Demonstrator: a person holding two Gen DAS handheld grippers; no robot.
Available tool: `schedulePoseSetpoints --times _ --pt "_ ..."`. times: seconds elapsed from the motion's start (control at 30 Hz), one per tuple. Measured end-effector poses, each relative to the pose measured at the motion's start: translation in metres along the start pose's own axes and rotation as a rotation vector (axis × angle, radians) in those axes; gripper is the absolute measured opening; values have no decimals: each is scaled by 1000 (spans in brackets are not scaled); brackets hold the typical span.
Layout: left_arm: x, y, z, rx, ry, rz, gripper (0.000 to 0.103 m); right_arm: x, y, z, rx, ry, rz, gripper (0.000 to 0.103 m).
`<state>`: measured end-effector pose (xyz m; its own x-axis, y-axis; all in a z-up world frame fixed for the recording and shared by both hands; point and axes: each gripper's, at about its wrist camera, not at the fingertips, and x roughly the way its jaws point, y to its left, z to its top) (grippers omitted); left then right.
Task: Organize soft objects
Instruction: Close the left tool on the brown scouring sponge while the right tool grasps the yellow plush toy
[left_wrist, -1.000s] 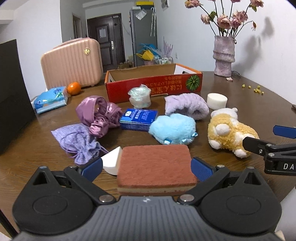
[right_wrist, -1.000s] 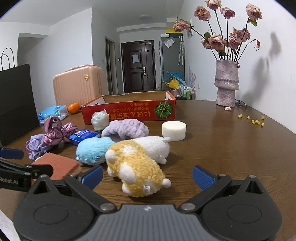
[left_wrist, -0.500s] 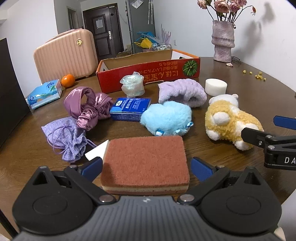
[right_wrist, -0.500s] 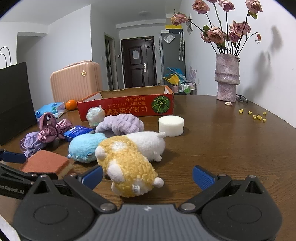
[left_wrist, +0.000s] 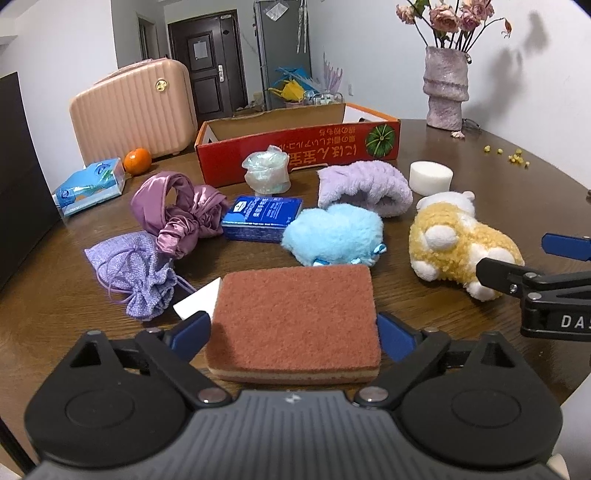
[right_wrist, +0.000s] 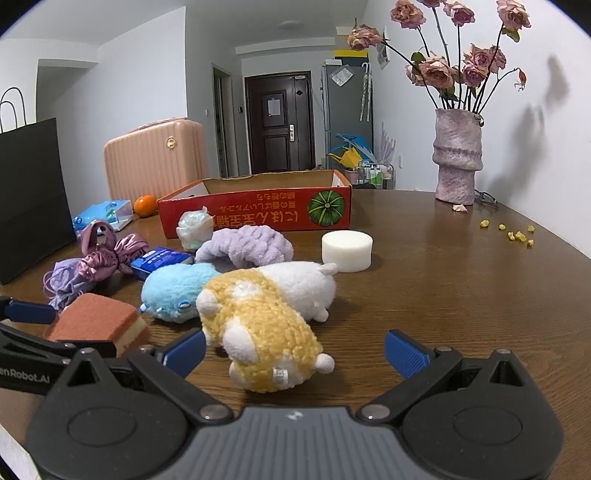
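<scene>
A rust-topped sponge (left_wrist: 295, 317) lies flat on the table just ahead of my left gripper (left_wrist: 293, 328). The jaws are closing, and the blue pads (left_wrist: 190, 330) touch the sponge's two short sides. A yellow-and-white plush (right_wrist: 258, 325) lies on its side, with its rear end between the fingers of my right gripper (right_wrist: 295, 352), which is open and not gripping it. Beyond these lie a blue plush (left_wrist: 332, 236), a lilac fuzzy band (left_wrist: 365, 188), a satin scrunchie (left_wrist: 181, 218) and a lilac drawstring pouch (left_wrist: 136, 277). The red cardboard box (left_wrist: 295, 147) stands open behind them.
A white foam disc (right_wrist: 347, 249), a blue tissue pack (left_wrist: 262, 218) and a clear wrapped bundle (left_wrist: 266, 171) sit among the soft things. At the back left are a pink case (left_wrist: 133, 107), an orange (left_wrist: 137, 160) and a tissue box (left_wrist: 88, 186). A vase (right_wrist: 458, 155) stands at the back right.
The left jaws have narrowed until the pads meet the sponge's sides. The sponge has come closer in the left view. The right gripper has edged closer to the yellow plush.
</scene>
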<state>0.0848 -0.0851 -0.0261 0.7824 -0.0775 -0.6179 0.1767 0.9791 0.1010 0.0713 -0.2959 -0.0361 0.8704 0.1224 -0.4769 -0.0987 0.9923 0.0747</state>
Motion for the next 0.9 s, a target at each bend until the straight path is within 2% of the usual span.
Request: schedulePoseSetpoints --times 0.03,0.2,0.27,0.33,0.4,0.57,0.9 --pt "-2 0 0 2 -9 -4 82 0 0 0 -1 0 0 103" --pt "-5 1 0 3 -17 -13 78 1 1 1 -6 4 -1 103" --pt "-6 1 0 -1 -18 -13 85 1 1 1 -6 7 -3 103" --pt "-9 2 -1 -9 -29 1 99 1 1 1 -6 9 -5 103" --pt "-12 5 0 -17 -44 14 103 1 1 1 -6 9 -6 103" --pt "1 7 4 -18 22 9 103 1 1 1 -10 8 -5 103" --pt "11 8 16 2 76 -26 103 8 -2 3 -35 22 -10 103"
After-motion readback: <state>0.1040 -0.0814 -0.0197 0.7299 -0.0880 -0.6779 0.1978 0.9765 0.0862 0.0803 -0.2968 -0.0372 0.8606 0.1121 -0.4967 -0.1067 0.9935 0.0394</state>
